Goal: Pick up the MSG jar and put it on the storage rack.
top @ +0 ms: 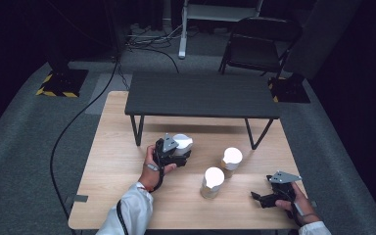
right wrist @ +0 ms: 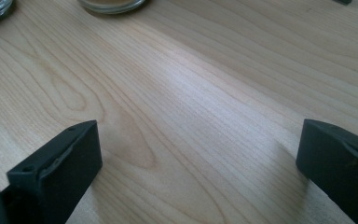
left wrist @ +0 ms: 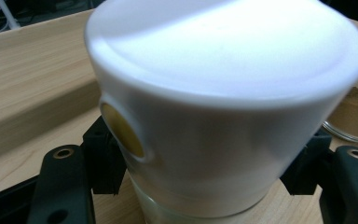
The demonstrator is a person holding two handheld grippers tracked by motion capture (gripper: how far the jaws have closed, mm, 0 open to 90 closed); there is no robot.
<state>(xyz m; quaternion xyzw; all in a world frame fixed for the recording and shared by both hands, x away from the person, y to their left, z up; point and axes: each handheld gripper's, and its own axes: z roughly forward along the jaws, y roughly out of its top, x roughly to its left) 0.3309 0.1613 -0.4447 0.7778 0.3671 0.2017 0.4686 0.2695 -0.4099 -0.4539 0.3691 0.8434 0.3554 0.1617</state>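
left gripper (top: 176, 152), black, grey three-cornered plate on top, held in the person's left hand (top: 152, 169): jaws clamped on a white-capped glass jar (top: 182, 143), one black pad on each side of it, just under the cap. jar sits at the middle of the pale wooden table (top: 107, 161), just in front of the low black shelf on thin metal legs (top: 200, 95) that stands on the table's far half.

right gripper (top: 260, 197), same build, rests at the table's near right corner in the right hand (top: 296, 203); jaws spread wide, bare wood grain between them.

two more white-lidded jars stand between the grippers: one (top: 231, 159) to the right of the held jar, one (top: 212, 182) nearer the person. well apart from both grippers.

table: light wood, clear grain, clean. beyond it grey carpet, a black folding chair (top: 257, 46), black cables on the floor, a yellow-and-black striped base (top: 61, 83) at far left. room dark at the edges.

held jar up close, left gripper view: cap (left wrist: 223, 79) smooth, white, wide, slightly flared at the top, a round yellowish spot (left wrist: 123, 130) on its side. clear glass below the cap. a neighbouring jar (left wrist: 354, 114) at right shows brown powder.
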